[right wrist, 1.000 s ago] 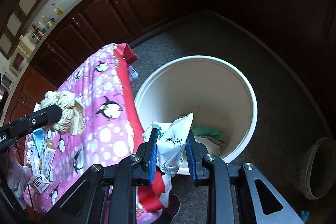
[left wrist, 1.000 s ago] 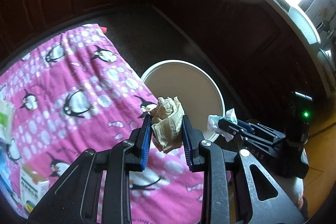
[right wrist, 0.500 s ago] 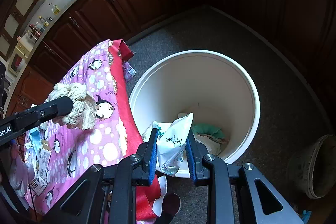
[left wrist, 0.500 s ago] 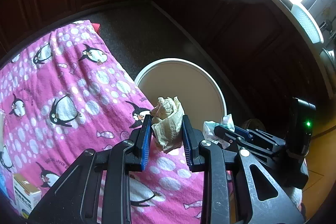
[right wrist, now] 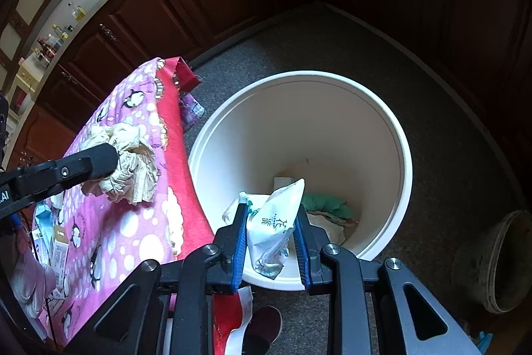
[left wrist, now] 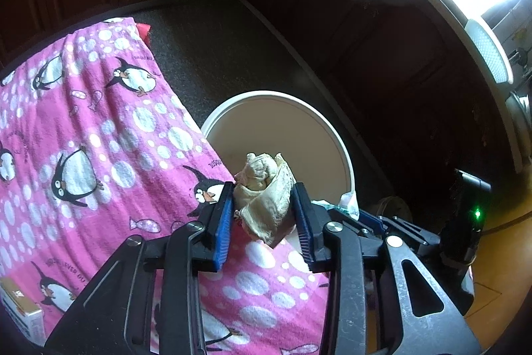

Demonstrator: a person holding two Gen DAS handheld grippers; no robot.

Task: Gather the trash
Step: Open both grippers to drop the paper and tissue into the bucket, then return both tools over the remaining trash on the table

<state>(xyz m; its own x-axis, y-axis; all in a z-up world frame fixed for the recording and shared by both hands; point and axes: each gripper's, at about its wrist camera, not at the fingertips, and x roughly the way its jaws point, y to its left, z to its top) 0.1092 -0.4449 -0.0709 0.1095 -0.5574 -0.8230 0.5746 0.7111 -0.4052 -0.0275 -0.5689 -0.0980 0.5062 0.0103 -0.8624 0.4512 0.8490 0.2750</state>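
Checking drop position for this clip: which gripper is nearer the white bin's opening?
Right. The right gripper, shut on a white wrapper, hangs over the white bin. The left gripper, jaws opening around a crumpled tissue, sits over the pink cloth beside it.

Bucket [right wrist: 395, 135] mouth open above; pink blanket [right wrist: 109, 232] edge crowds left rim.

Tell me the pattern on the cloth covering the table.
Pink cloth with penguins, fish and white dots; clearest in the left wrist view.

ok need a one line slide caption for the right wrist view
Right gripper holds a white wrapper over the white bin beside the penguin cloth.
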